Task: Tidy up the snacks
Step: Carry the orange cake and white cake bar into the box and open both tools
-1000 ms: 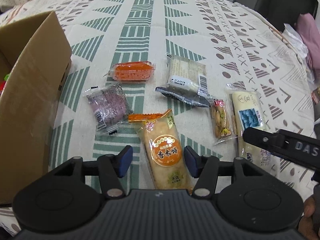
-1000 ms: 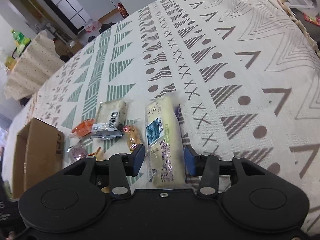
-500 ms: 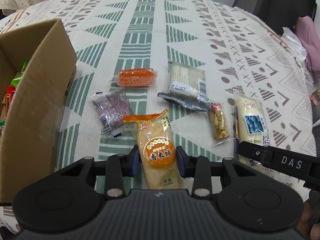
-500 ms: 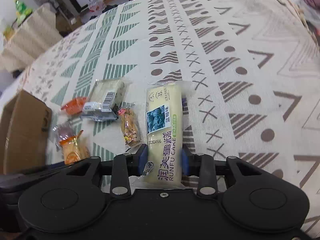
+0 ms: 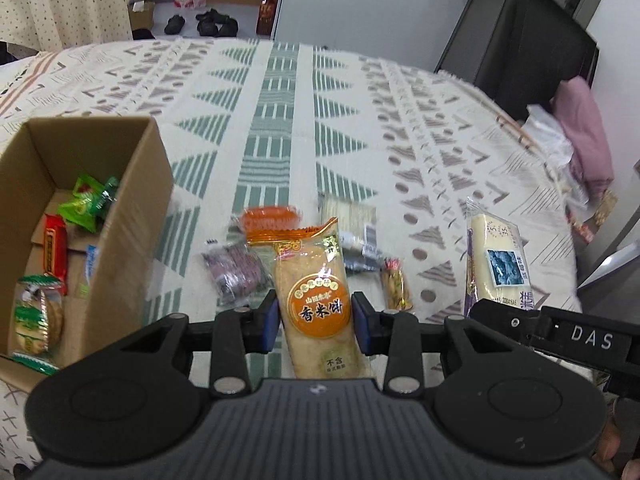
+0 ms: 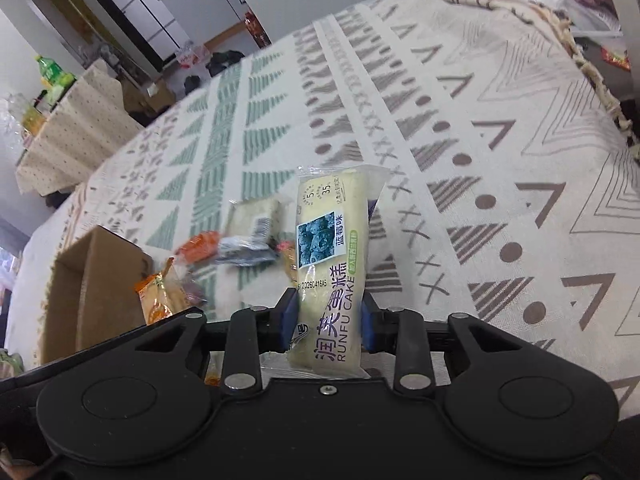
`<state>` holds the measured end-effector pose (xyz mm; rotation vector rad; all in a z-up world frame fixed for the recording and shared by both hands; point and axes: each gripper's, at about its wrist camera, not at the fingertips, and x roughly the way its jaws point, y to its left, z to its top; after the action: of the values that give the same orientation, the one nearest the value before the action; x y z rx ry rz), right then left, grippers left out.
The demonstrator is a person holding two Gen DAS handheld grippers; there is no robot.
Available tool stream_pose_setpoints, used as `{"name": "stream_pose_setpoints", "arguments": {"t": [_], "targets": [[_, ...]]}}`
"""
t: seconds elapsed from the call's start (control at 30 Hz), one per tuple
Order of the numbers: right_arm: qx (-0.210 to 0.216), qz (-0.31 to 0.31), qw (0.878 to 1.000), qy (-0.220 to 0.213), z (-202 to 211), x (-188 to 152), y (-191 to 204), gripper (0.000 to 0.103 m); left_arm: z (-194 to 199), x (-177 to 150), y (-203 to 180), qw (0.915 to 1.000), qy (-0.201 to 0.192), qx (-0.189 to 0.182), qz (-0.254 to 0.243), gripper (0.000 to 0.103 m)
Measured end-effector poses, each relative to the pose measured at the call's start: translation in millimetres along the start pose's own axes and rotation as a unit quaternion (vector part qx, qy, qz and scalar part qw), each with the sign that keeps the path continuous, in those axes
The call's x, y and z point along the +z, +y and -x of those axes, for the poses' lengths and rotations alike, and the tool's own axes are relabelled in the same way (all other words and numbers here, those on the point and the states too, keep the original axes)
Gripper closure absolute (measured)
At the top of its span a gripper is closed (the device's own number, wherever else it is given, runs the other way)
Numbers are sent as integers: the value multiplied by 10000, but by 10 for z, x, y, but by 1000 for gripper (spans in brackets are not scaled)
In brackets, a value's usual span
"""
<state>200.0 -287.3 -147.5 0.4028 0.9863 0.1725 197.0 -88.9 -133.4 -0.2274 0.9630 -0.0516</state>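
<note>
Both packets are coming up off the tablecloth (image 5: 280, 92) now! A second ago the left gripper (image 5: 314, 322) was standing wide with the rice cracker packet (image 5: 316, 300) lying flat between its pads; now those blue pads are clamped on the packet's sides and it is hanging clear of the cloth. Same story on the other side: the right gripper (image 6: 329, 316), loose around the cake bar (image 6: 332, 256) a second ago, is now pinching it, and the bar is riding up with it.

The cardboard box (image 5: 132, 216) is showing far more of its inside than before, with green and red packets lying in it. The rice cracker packet is sitting just right of the box, held above the cloth. Its long axis is running straight away from the left gripper, with the crimped orange end pointing far and its label facing the camera.

The cake bar is well to the right of the box, beyond the loose snacks. It too is stretching lengthwise away from its gripper, with the clear sealed end pointing far and the printed face up.

The purple packet (image 5: 236, 276), orange packet (image 5: 270, 218), pale wafer pack (image 5: 348, 212) and small nut packet (image 5: 394, 286) are staying where they were, on the cloth to the right of the box, between it and the cake bar.
</note>
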Motion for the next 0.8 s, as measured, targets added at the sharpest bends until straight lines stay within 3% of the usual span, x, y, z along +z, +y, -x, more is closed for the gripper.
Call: {"name": "stream_pose_setpoints", "arguments": {"t": [0.43, 0.8], "targets": [[297, 261, 9989, -256, 236, 46, 619, 72, 433, 237, 457, 9971, -405, -449, 468, 67], [538, 454, 9971, -292, 225, -10, 1251, 72, 676, 387, 1040, 9920, -632, -551, 948, 67]]}}
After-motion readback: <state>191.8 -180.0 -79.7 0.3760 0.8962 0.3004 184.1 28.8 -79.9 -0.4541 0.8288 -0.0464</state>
